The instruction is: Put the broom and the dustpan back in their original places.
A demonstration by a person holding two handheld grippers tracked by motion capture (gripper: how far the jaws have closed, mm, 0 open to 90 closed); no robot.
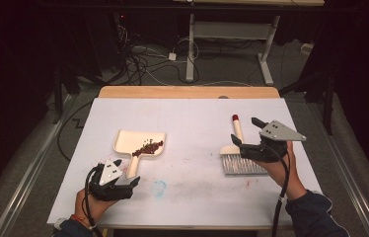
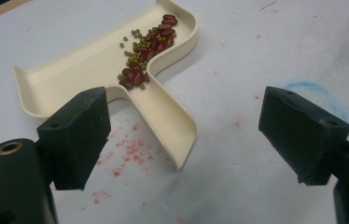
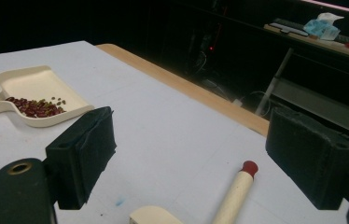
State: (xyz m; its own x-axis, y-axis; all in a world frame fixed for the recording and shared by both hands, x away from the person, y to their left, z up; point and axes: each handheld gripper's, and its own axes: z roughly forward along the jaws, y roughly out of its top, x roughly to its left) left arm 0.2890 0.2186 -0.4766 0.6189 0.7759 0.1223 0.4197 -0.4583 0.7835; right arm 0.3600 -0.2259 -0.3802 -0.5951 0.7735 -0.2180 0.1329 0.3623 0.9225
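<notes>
On my table [image 1: 187, 192], the dustpan [image 1: 132, 139] holding beans [image 1: 148, 147] lies left; the brush [image 1: 239, 153] lies well apart, right.

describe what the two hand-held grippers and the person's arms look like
Each hand-held gripper, left and right, is black, with two blocky black jaws, a grey three-cornered plate with small holes on top, and a black cable trailing back along the arm. A brass-coloured ring sits in the left gripper's body. The person wears dark blue sleeves and a reddish band on the left wrist.

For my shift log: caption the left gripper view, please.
Open left gripper poised over the handle of a cream dustpan holding red and green beans.
</notes>
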